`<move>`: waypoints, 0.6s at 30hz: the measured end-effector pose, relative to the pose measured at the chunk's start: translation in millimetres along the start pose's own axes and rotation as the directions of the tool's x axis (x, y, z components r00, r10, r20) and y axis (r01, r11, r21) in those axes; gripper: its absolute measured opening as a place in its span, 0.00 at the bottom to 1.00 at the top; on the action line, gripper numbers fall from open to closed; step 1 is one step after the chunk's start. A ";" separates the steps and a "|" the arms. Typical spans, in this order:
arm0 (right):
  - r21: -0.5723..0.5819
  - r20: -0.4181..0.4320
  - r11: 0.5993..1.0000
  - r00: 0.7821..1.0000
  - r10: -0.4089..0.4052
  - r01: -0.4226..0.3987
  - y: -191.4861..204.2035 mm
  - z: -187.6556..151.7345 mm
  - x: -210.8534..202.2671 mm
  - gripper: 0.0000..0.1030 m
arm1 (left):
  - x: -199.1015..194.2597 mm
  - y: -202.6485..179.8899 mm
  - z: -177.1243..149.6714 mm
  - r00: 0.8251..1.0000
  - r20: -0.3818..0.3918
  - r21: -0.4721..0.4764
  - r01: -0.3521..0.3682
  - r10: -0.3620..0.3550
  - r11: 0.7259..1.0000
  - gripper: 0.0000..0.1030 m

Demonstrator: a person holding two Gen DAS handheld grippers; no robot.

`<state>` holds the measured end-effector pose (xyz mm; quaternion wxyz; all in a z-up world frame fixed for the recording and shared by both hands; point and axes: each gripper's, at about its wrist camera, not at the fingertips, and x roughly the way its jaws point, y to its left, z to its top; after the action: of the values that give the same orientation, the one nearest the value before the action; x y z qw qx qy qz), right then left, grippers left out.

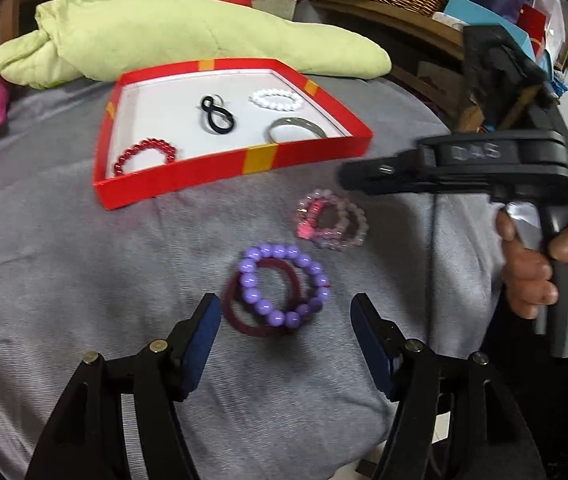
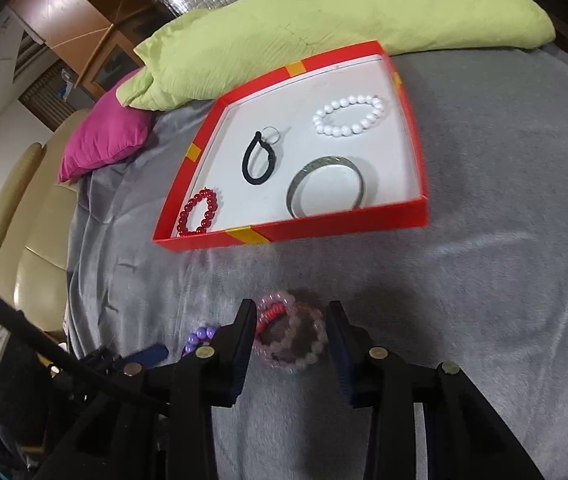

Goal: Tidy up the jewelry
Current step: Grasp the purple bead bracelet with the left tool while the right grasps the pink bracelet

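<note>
"DAS" on right gripper [image 1: 348, 178]

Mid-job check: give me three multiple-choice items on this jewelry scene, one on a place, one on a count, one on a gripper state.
1. Where does the purple bead bracelet lie?
A. in the red box
B. on the grey blanket, over a dark red bangle
C. on the green pillow

2. How many pieces lie in the red box?
A. two
B. four
C. six

3. How does the right gripper stand?
A. open, either side of the pink bracelets
B. shut on the silver bangle
C. shut and empty

Answers:
1 B: it overlaps the dark red bangle on the grey blanket.
2 B: red beads, black loop, white beads and a silver bangle.
3 A: the pink bracelets show in the gap between its fingers.
</note>
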<state>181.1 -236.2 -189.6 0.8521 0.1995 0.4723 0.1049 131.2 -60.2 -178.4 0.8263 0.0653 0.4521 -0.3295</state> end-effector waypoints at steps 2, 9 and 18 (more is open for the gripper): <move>-0.019 -0.011 1.000 1.000 -0.014 0.013 3.9 2.6 8.7 0.34 | 3.1 -0.3 -0.1 1.000 -0.013 -0.012 0.018 -0.018 1.000 0.67; -0.066 -0.018 0.994 0.996 -0.084 0.083 7.9 0.5 21.5 0.09 | 6.4 0.9 0.4 1.000 0.006 -0.038 0.010 -0.010 0.999 0.68; 0.059 0.058 0.994 0.994 -0.093 0.090 -19.8 6.9 -3.9 0.09 | 8.6 15.7 8.0 0.999 0.029 -0.058 -0.039 0.041 0.998 0.19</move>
<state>184.7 -257.1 -192.0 0.8640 0.2047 0.4577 0.0464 149.5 -55.5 -183.5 0.8410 0.0457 0.4475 -0.3006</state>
